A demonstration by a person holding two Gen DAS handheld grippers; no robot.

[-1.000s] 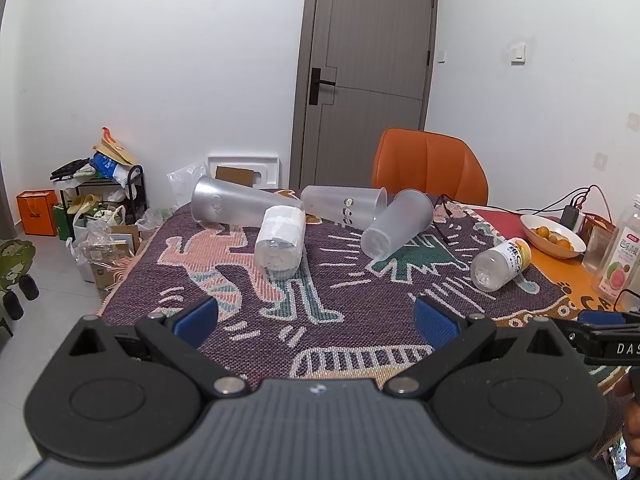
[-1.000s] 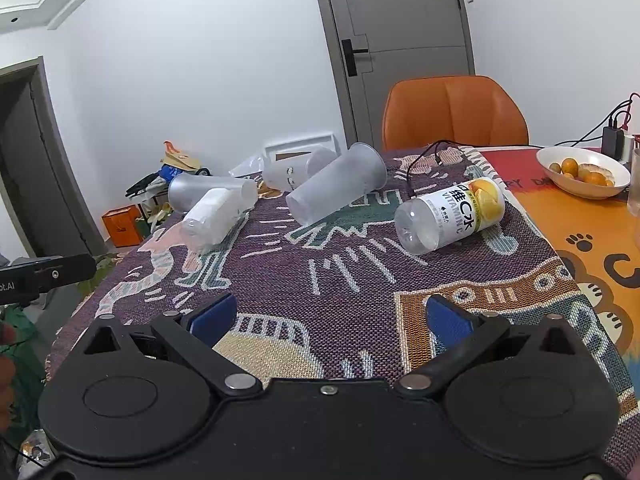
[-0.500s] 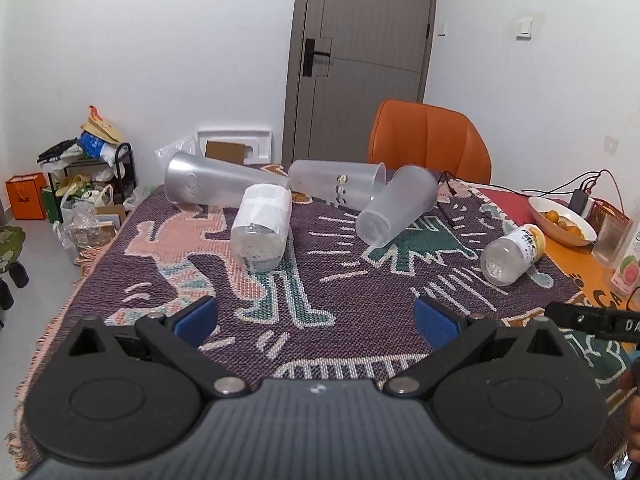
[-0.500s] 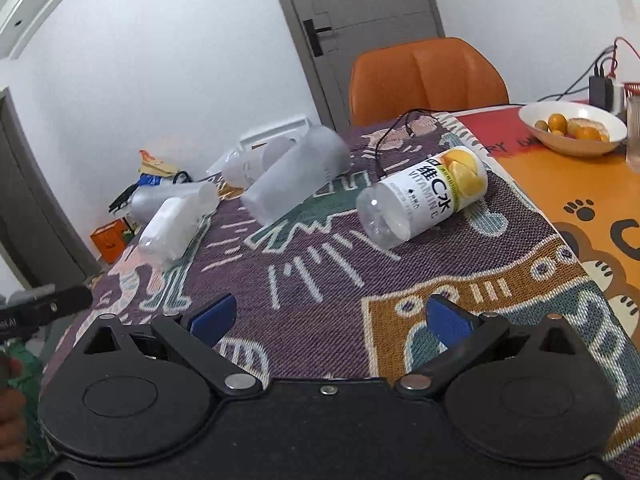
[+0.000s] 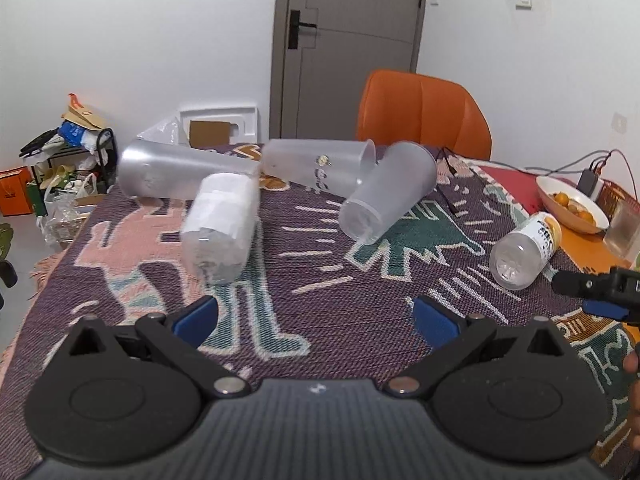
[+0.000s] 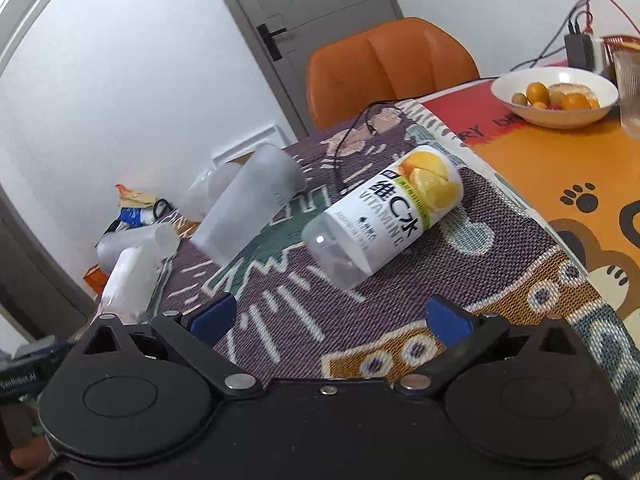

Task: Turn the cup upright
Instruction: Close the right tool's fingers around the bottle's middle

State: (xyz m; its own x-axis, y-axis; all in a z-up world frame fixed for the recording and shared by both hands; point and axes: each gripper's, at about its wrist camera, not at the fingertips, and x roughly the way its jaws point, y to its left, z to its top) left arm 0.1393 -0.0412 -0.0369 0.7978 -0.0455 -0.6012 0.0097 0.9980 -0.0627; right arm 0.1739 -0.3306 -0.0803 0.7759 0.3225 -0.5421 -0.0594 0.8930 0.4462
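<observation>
Several plastic cups and bottles lie on their sides on the patterned cloth. In the left wrist view a white-wrapped bottle [image 5: 219, 224] lies nearest, with a long grey cup [image 5: 180, 170], a frosted cup with a small print [image 5: 316, 166] and a frosted cup [image 5: 386, 196] behind. A labelled vitamin bottle [image 6: 384, 212] lies just ahead of my right gripper [image 6: 328, 320], which is open and empty. My left gripper [image 5: 316, 318] is open and empty, short of the wrapped bottle. The frosted cup also shows in the right wrist view [image 6: 248, 208].
An orange chair [image 5: 424, 116] stands behind the table. A white bowl of fruit [image 6: 554, 96], a clear glass [image 6: 628, 88] and a charger with cables [image 6: 578, 44] sit at the right. A black cable [image 5: 448, 188] lies on the cloth. Clutter stands on the floor at the left.
Both grippers have moved forward over the table; the cups and the vitamin bottle appear nearer and larger. The right gripper has also tilted. Nothing on the table moved.
</observation>
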